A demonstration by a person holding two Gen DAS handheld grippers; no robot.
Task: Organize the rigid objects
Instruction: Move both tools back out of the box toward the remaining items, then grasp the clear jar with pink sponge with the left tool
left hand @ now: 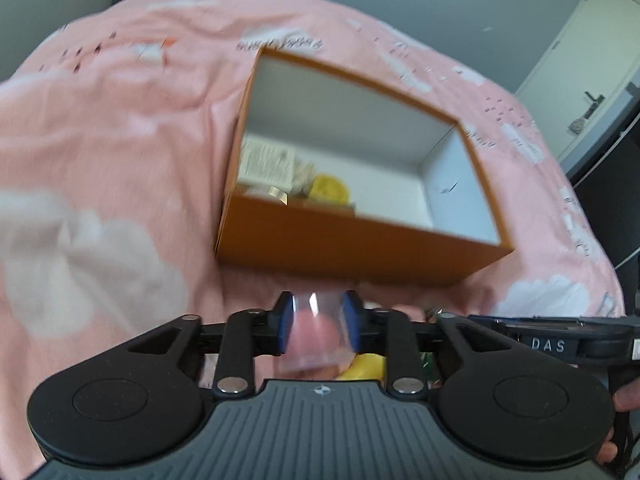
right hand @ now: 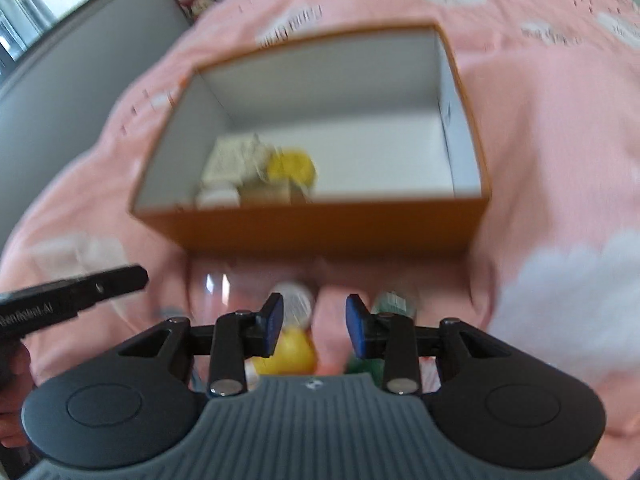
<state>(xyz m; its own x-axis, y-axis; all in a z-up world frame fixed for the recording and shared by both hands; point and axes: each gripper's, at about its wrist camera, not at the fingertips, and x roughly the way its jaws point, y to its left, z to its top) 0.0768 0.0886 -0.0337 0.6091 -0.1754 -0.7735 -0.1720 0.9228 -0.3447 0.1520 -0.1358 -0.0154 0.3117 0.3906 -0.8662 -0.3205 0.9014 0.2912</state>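
Note:
An orange cardboard box (left hand: pixel 360 248) with white inner walls sits on the pink bedspread; it also shows in the right wrist view (right hand: pixel 320 228). Inside lie a yellow round object (left hand: pixel 328 188), a printed white carton (left hand: pixel 268 160) and other small items. My left gripper (left hand: pixel 318 326) is shut on a clear glass cup (left hand: pixel 316 332), held just in front of the box. My right gripper (right hand: pixel 314 326) is open and empty above several small objects on the bed: a yellow round one (right hand: pixel 292 352), a white-capped one (right hand: pixel 296 300) and a green one (right hand: pixel 392 300).
The pink cloud-print bedspread (left hand: pixel 120 140) is rumpled around the box. The clear cup shows faintly at left in the right wrist view (right hand: pixel 212 292), with the left gripper's side (right hand: pixel 72 292). A white door (left hand: pixel 592 60) stands at far right.

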